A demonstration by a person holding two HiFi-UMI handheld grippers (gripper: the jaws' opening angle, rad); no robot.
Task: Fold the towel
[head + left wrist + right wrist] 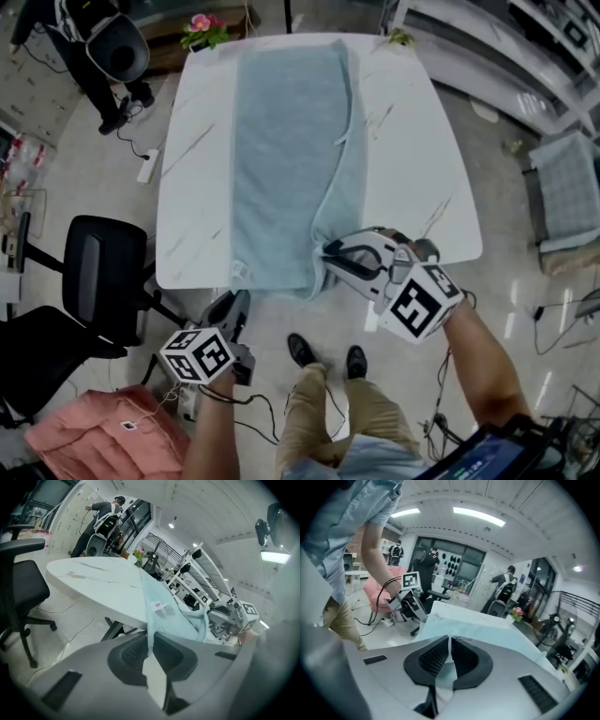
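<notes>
A long light-blue towel (281, 141) lies lengthwise on the white table (403, 159), and its near end hangs over the front edge. At the near left corner my left gripper (240, 302) is shut on the towel's hem. In the left gripper view the cloth (171, 616) runs up from between the closed jaws (151, 641), with its label showing. My right gripper (328, 255) is shut on the near right corner, lifted slightly above the table edge. In the right gripper view the towel (487, 630) is pinched between the dark pads (436, 656).
A black office chair (103, 281) stands left of the table and a pink cushion (103, 436) lies on the floor below it. A flower pot (202, 30) sits at the table's far left corner. A person (103, 56) stands beyond it. My feet (328, 354) are by the front edge.
</notes>
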